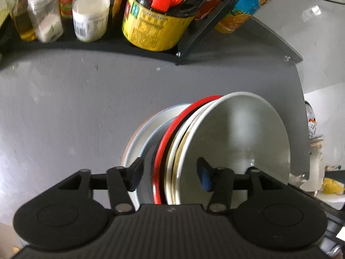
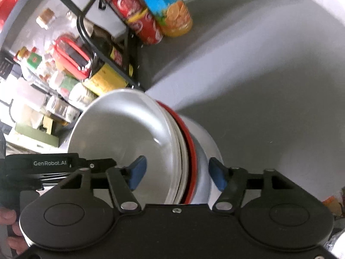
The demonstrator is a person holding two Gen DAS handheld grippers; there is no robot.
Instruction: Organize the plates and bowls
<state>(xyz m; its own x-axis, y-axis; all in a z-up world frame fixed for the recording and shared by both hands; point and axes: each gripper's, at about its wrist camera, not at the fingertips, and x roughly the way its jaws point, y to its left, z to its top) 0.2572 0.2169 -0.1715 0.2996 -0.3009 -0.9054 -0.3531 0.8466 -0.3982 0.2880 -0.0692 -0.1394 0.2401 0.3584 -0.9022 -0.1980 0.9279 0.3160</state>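
Observation:
A nested stack of bowls and plates is tipped on edge above the grey tabletop (image 1: 64, 108). Innermost is a white bowl (image 1: 237, 129), then a cream plate, a red-rimmed black dish (image 1: 170, 129), and outermost a pale blue bowl (image 1: 146, 133). My left gripper (image 1: 170, 173) clamps the stack, one finger inside the white bowl, the other on the blue bowl's outside. From the opposite side my right gripper (image 2: 177, 174) straddles the same stack: the white bowl (image 2: 120, 125), the red rim (image 2: 190, 138), the outer bowl (image 2: 204, 142). Its blue pads press both faces.
A black shelf rack (image 1: 194, 36) behind holds a yellow-labelled dark bottle (image 1: 151, 26), a white jar (image 1: 90, 15) and small jars. Cola cans (image 2: 138, 15) and an orange drink bottle (image 2: 170, 6) stand beside it. A hand (image 2: 8, 226) shows at lower left.

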